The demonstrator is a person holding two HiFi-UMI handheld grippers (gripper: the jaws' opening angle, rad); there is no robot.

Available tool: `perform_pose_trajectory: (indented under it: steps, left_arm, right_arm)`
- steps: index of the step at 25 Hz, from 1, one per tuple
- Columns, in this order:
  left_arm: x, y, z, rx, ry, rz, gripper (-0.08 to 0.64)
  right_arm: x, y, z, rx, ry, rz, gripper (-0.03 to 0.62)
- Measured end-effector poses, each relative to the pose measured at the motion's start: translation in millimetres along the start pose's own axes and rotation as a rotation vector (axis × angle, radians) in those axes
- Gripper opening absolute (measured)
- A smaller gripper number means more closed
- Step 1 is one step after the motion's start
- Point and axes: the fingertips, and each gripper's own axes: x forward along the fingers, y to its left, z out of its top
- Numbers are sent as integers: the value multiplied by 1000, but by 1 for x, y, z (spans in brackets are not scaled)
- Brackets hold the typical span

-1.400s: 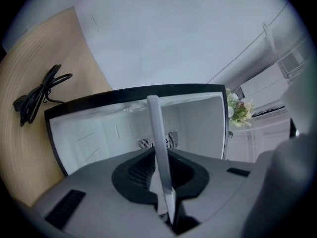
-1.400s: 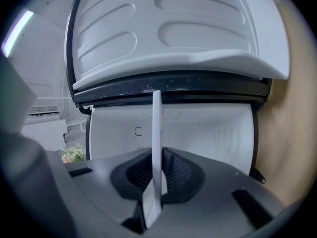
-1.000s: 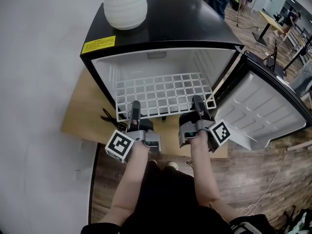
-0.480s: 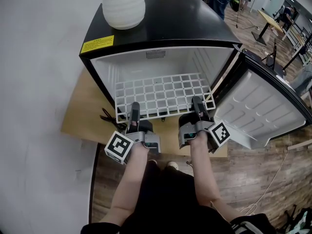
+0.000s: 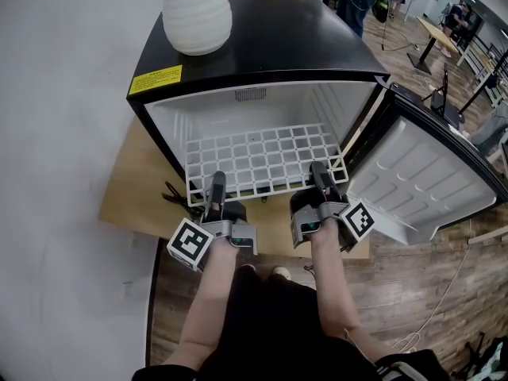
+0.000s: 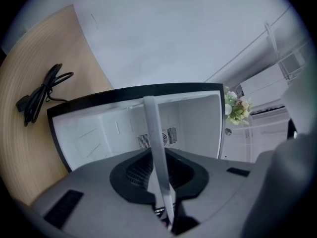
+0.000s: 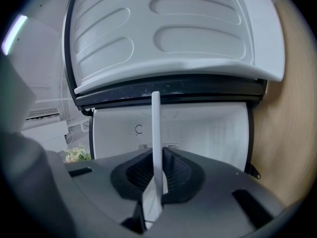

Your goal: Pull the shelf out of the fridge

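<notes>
Fridge [image 5: 262, 50]: small black unit with a white interior, standing on a light wood board [image 5: 127, 185] against a white wall.

Door [image 5: 421, 177]: swung wide to the right, inner liner facing up. Its hinge edge runs just beside the shelf's front-right corner.

Shelf [image 5: 262, 157]: white wire grid lying flat in the lower cavity, front rim at the mouth of the cabinet.

L gripper [image 5: 216, 182]: on the front rim, left of centre. Jaws nearly together, pinched on the rim wire, which runs edge-on between the pads in the left gripper view [image 6: 157, 148].

R gripper [image 5: 318, 171]: on the front rim near the right corner, close to the door hinge. Jaws nearly together, clamped on the wire [image 7: 155, 138].

Surroundings:
- White ribbed vase [image 5: 197, 10] on the fridge top, rear-left corner.
- Yellow label [image 5: 155, 78] on the top front edge, left.
- Coiled black cable [image 5: 175, 190] on the board, just left of the L gripper.
- Wood plank floor [image 5: 413, 284] below.
- Desks and people in the background, upper right.
</notes>
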Motion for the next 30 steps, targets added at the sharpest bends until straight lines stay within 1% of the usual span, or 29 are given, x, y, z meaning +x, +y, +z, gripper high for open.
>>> perform_pose_trajectory:
  steps: [3,7,9,13,17,19,22,24,27,30]
  left_arm:
    - [1,-3,0,35,18,-17,40]
    - [0,-5,-6,75,51,-30,51]
    - [-1,-5,-10,83,66,-34,63]
    - [-4,-4,-20,87,104,-40,78]
    - [-7,-6,-31,98,149,-57,80]
    - [-10,-7,-35,140,182,-58,83]
    - [-16,-7,-42,245,249,-70,110]
    - [-18,-12,-47,306,277,-90,112]
    - [-20,-15,-53,389,314,-102,115]
    - [-21,-16,-62,494,367,-123,126]
  right_arm:
    - [-1,2,-1,-16,4,2,12]
    - [-4,3,3,-68,13,8,12]
    - [-3,4,3,-80,18,15,16]
    - [-4,6,2,-93,34,34,52]
    - [-10,10,0,-122,53,46,64]
    - [-15,12,-1,-154,64,49,69]
    - [-21,15,-3,-235,91,48,86]
    - [-23,16,-4,-289,113,48,104]
    - [-25,18,-7,-356,141,46,114]
    - [-26,18,-10,-427,163,44,114]
